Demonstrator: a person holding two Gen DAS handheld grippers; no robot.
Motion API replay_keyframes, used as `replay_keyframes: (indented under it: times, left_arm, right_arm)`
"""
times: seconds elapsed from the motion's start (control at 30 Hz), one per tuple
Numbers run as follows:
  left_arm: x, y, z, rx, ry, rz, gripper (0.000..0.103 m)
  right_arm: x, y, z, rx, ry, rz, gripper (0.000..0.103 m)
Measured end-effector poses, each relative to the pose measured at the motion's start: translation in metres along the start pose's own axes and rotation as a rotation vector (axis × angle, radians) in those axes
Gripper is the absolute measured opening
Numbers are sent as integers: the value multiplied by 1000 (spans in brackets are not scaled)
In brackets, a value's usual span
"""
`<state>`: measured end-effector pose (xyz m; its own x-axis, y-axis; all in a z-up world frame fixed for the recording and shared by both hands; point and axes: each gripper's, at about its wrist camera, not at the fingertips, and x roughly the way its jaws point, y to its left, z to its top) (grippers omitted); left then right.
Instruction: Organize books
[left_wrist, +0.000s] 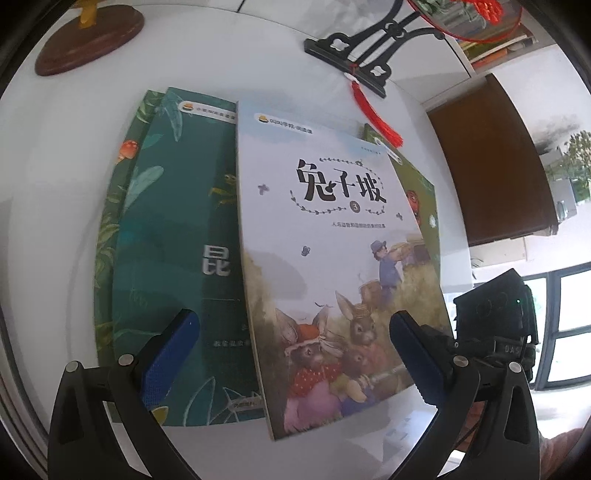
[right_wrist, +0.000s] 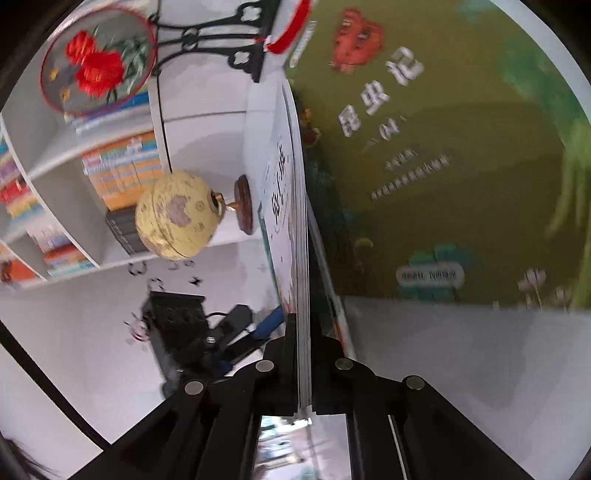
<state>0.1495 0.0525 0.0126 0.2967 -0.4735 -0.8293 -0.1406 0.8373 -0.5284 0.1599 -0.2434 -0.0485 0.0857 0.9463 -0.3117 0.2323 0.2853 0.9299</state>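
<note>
A white rabbit-cover book (left_wrist: 325, 236) lies slanted on top of a spread of books on the white table (left_wrist: 55, 206). Under it are a teal book (left_wrist: 177, 229) at the left, over a leaf-patterned book (left_wrist: 110, 221), and an olive-green book (left_wrist: 421, 192) at the right. My left gripper (left_wrist: 293, 354) hovers open over the white book's lower end, its blue pads (left_wrist: 173, 354) wide apart. My right gripper (right_wrist: 304, 332) is shut on the white book (right_wrist: 291, 221), page edges showing between the jaws. The olive-green book (right_wrist: 443, 166) lies flat beside it. The right gripper's black body (left_wrist: 491, 314) shows at the book's right edge.
A yellow globe (right_wrist: 177, 218) on a brown wooden base (left_wrist: 92, 40) stands at the back of the table. Beside it is a black stand (left_wrist: 354, 55) holding a round embroidered fan (right_wrist: 96, 62) with a red tassel (left_wrist: 380, 114). A white bookshelf (right_wrist: 122, 173) stands behind.
</note>
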Motion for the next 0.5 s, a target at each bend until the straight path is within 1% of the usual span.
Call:
replay_keyframes:
  times: [0.07, 0.1, 0.2, 0.23, 0.27, 0.3, 0.33, 0.4, 0.47, 0.5]
  left_arm:
    - [3, 1, -2, -43, 30, -100, 102]
    - [4, 1, -3, -66, 33, -132, 102]
    - [9, -2, -5, -105, 17, -158, 102]
    - [10, -3, -6, -111, 17, -170, 101]
    - [12, -5, -7, -114, 16, -184, 96]
    - [12, -9, -9, -100, 0, -151, 84]
    - [12, -11, -11, -78, -13, -107, 58]
    - [12, -14, -16, -37, -28, -5, 32]
    - [12, -14, -19, -47, -45, -13, 29]
    - [10, -18, -21, -29, -67, 2, 29]
  right_arm:
    - [-2, 0, -3, 34, 4, 44, 4]
    - [-2, 0, -3, 46, 5, 57, 4]
    - [0, -2, -6, 80, 33, 91, 4]
    - [0, -2, -6, 78, 40, 84, 4]
    - [-1, -2, -6, 72, 44, 72, 4]
    - [0, -1, -6, 62, 48, 57, 4]
    - [-1, 0, -6, 51, 46, 43, 4]
    - [-7, 3, -4, 12, 25, 7, 4]
    - [-15, 9, -3, -45, 6, -50, 4]
    - [-16, 14, -2, -80, 5, -88, 4]
